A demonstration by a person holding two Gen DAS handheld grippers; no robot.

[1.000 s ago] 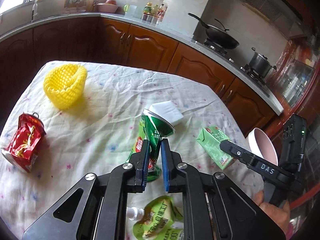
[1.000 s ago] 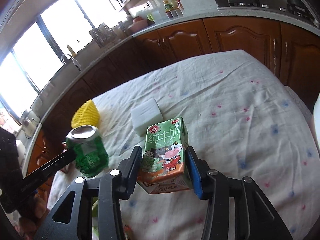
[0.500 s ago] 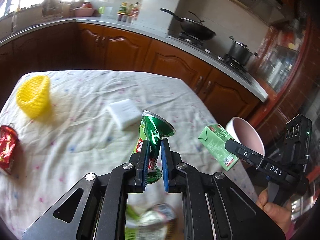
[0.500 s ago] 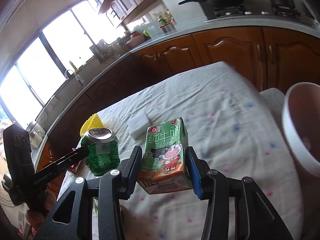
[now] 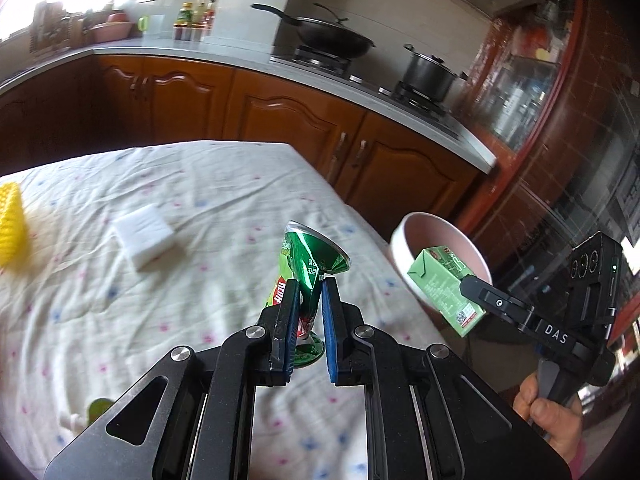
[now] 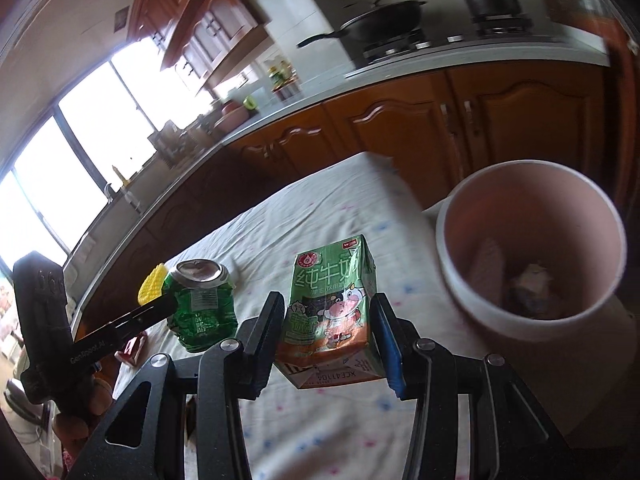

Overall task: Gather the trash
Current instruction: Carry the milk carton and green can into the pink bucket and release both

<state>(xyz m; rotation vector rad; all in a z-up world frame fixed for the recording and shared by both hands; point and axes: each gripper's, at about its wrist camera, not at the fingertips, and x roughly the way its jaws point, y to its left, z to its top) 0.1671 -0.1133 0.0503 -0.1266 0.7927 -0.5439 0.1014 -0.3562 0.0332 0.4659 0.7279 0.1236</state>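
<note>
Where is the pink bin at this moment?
The pink bin stands off the table's right edge, beside the milk carton in the right gripper.

Two handheld grippers angle downward side by side above the table (image 5: 120, 240). The left gripper (image 5: 306, 312) has its blue pads pinched nearly together on a crushed green can (image 5: 308, 268). The right gripper (image 6: 328, 320), nearer the table's edge, has its jaws partly apart, clamping a green carton (image 6: 332, 304). A hand (image 5: 548, 412) wraps the right gripper's handle.
</note>
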